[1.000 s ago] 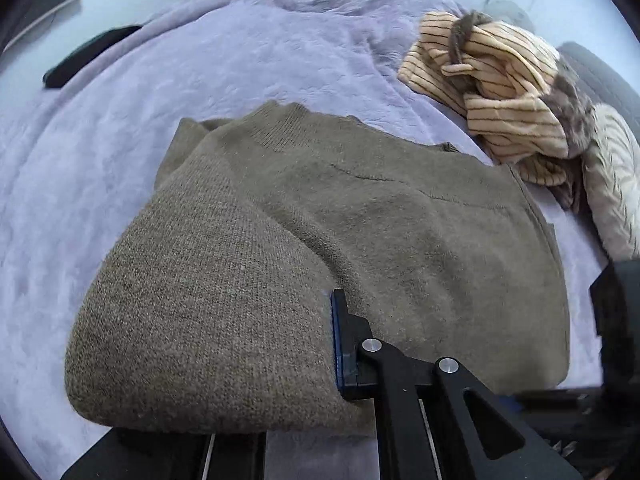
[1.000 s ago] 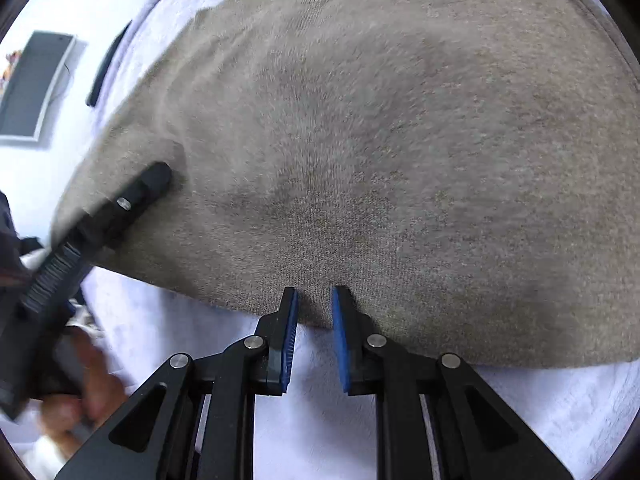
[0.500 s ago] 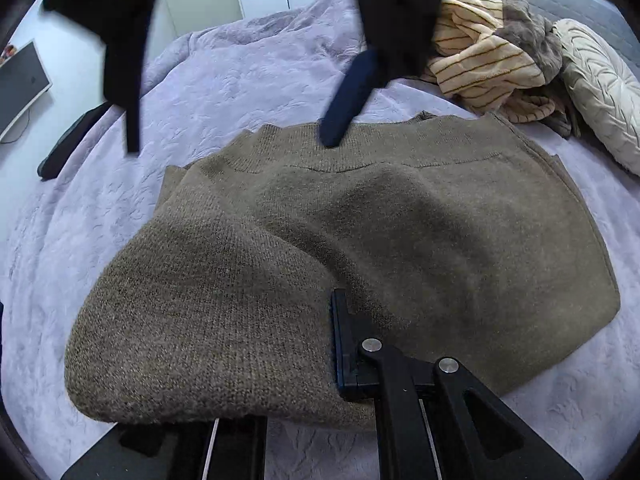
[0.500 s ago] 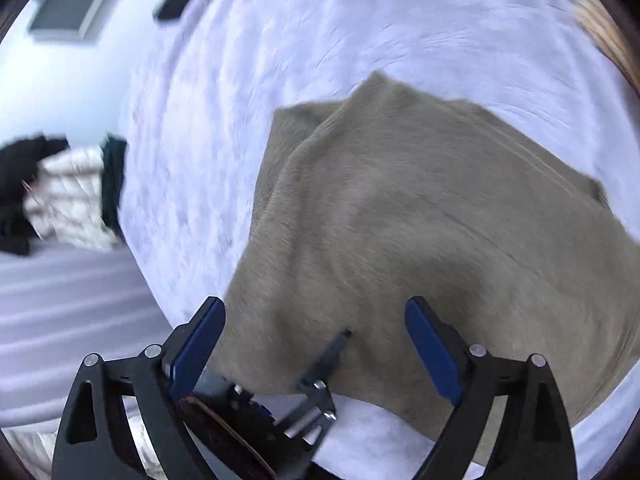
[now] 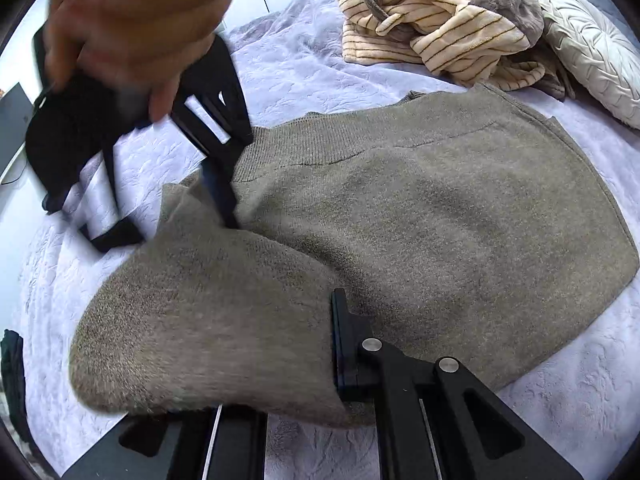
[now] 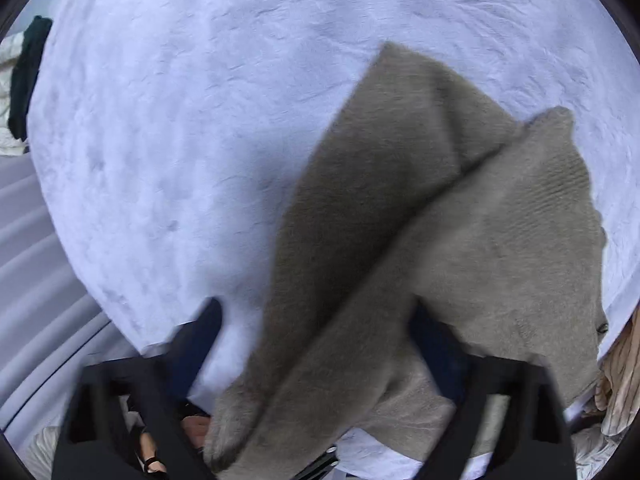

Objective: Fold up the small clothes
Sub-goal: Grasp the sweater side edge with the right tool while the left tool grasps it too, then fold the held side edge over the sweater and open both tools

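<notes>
While the left gripper [image 5: 320, 360] clamps the sweater [image 5: 420, 220], the right gripper's [image 6: 316, 340] jaws have been closing around it.

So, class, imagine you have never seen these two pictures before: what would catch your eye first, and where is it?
The big olive-brown knitted sweater dominates, spread across the pale lilac bedspread, its near edge clamped in the left gripper. At upper left a hand brings the right gripper down onto the sweater's far corner; its jaws have just been closing with knit between them. Behind, a crumpled cream striped garment lies beside a round pleated cushion.
</notes>
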